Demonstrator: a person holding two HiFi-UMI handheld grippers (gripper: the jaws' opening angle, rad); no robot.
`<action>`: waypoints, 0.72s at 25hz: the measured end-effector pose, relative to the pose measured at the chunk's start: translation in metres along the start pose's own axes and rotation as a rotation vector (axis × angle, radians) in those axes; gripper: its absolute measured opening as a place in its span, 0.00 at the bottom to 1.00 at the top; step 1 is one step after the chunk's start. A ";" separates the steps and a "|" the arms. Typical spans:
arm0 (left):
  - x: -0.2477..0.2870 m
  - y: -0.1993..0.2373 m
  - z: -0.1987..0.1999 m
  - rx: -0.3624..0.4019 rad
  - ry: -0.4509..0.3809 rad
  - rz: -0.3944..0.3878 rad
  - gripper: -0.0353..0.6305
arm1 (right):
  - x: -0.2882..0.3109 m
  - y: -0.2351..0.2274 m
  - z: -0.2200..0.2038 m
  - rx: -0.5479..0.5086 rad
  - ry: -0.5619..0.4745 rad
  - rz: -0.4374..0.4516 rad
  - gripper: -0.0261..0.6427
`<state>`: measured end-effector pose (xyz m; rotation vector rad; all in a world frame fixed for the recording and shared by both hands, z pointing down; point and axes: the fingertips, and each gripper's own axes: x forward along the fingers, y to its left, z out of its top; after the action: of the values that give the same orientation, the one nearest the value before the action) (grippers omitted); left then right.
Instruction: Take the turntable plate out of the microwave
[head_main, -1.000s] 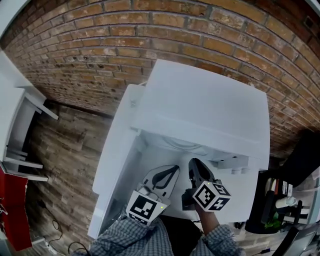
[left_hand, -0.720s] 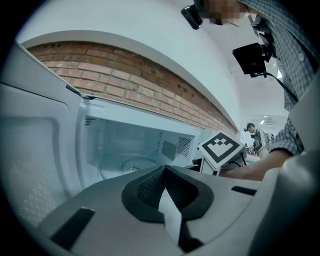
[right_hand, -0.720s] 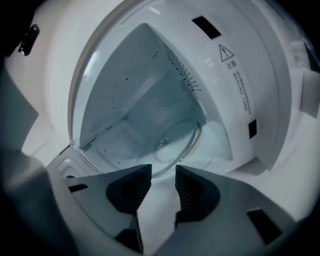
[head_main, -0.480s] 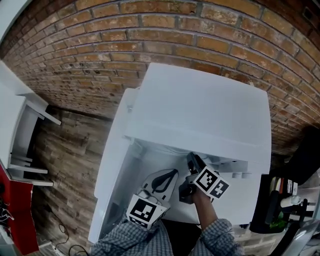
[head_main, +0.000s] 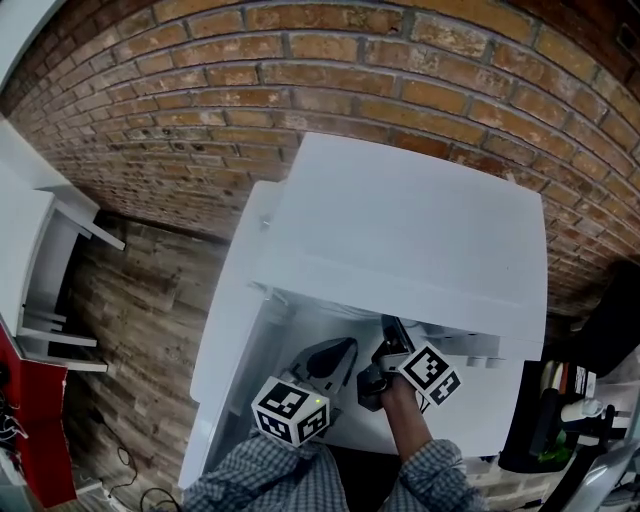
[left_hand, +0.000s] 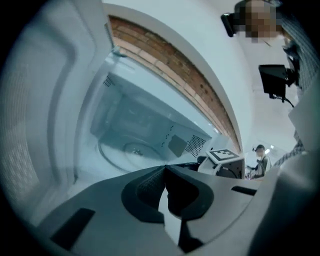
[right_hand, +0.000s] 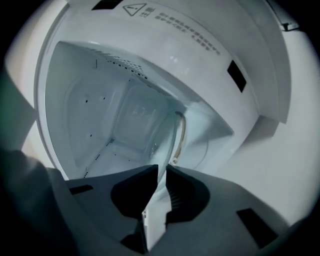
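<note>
The white microwave (head_main: 400, 220) stands with its door (head_main: 222, 335) swung open to the left. Inside, the clear glass turntable plate (left_hand: 125, 150) lies flat on the cavity floor. My right gripper (head_main: 388, 326) reaches into the opening, rolled on its side. In the right gripper view the plate's rim (right_hand: 176, 136) runs down between the jaws of my right gripper (right_hand: 162, 168), which are closing on the glass. My left gripper (head_main: 343, 347) hovers at the mouth of the cavity. Its jaws (left_hand: 165, 168) are shut with nothing in them.
A brick wall (head_main: 200, 90) rises behind the microwave, and wood flooring (head_main: 130, 300) lies at the left. A white shelf unit (head_main: 40, 250) stands at the far left. A dark rack with bottles (head_main: 560, 410) is at the right. A person (left_hand: 260, 155) is far off.
Both grippers have moved forward to the microwave opening and rolled. The right gripper's tips now sit under the microwave's top edge. The left gripper has sunk a little.
</note>
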<state>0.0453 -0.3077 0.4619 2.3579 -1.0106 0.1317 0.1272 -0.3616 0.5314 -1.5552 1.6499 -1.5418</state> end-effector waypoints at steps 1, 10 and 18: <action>0.003 0.004 -0.003 -0.075 -0.005 -0.008 0.07 | 0.000 0.000 0.000 0.029 -0.006 0.011 0.12; 0.026 0.026 -0.013 -0.512 -0.102 -0.062 0.27 | -0.011 0.016 0.006 0.175 -0.031 0.131 0.10; 0.045 0.056 -0.008 -0.765 -0.200 -0.018 0.28 | -0.016 0.025 0.009 0.198 -0.003 0.159 0.09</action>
<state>0.0392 -0.3630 0.5084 1.6920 -0.9135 -0.4338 0.1288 -0.3574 0.5009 -1.2925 1.5274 -1.5643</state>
